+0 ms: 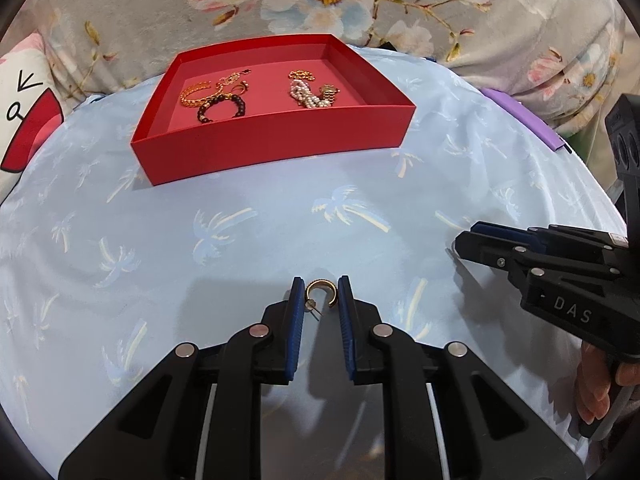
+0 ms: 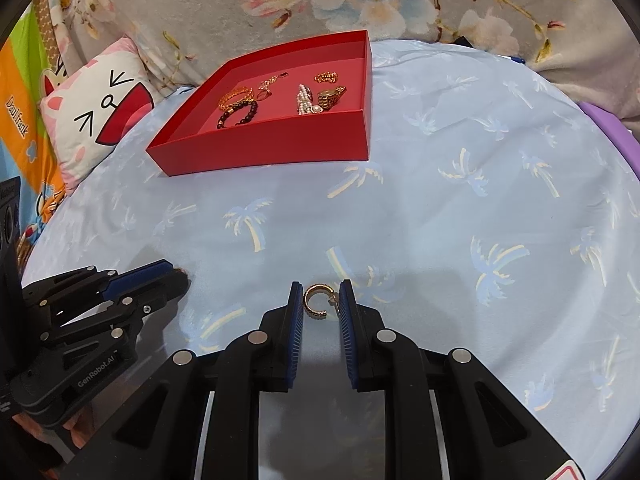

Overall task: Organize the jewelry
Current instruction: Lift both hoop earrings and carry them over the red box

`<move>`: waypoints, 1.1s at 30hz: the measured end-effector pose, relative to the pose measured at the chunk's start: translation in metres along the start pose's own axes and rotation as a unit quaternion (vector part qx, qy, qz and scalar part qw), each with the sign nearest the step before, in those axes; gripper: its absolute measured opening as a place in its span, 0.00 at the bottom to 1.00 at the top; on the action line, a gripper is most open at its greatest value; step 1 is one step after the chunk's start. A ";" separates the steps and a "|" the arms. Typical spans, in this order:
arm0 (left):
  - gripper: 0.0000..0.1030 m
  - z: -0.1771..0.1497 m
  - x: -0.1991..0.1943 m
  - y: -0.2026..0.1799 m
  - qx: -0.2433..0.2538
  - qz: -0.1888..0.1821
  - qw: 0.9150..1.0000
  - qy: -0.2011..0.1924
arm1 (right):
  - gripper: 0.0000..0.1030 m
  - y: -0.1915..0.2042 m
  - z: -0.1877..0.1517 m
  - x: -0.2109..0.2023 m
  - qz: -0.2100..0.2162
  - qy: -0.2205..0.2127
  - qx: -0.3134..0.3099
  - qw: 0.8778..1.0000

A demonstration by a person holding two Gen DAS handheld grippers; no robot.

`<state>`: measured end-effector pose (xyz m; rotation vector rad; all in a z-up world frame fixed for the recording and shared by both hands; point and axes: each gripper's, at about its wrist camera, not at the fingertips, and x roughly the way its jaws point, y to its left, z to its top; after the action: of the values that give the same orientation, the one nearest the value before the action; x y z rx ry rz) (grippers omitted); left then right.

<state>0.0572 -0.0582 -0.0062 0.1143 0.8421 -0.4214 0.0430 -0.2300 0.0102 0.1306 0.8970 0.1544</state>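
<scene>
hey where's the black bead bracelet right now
The black bead bracelet lies inside the red tray, in its front-left part, right beside the gold bangle in the left wrist view.

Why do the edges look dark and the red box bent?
Left wrist view: a fisheye lens bows the red box and leaves black corners; the centre is sharp, down to the gold earring in the left gripper. Right wrist view: same curving, soft even light, and a faint shadow on the blue cloth under the right gripper.
</scene>
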 end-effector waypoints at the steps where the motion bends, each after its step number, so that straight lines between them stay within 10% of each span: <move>1: 0.16 0.000 0.000 0.003 -0.004 0.003 1.000 0.000 | 0.17 0.001 0.000 -0.001 0.001 -0.001 -0.001 1.000; 33: 0.16 0.000 0.000 0.016 -0.018 0.025 1.000 -0.004 | 0.17 0.015 -0.006 0.005 -0.025 -0.008 -0.029 0.999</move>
<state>0.0644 -0.0435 -0.0073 0.1000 0.8366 -0.3603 0.0400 -0.2144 0.0049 0.0562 0.8783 0.1330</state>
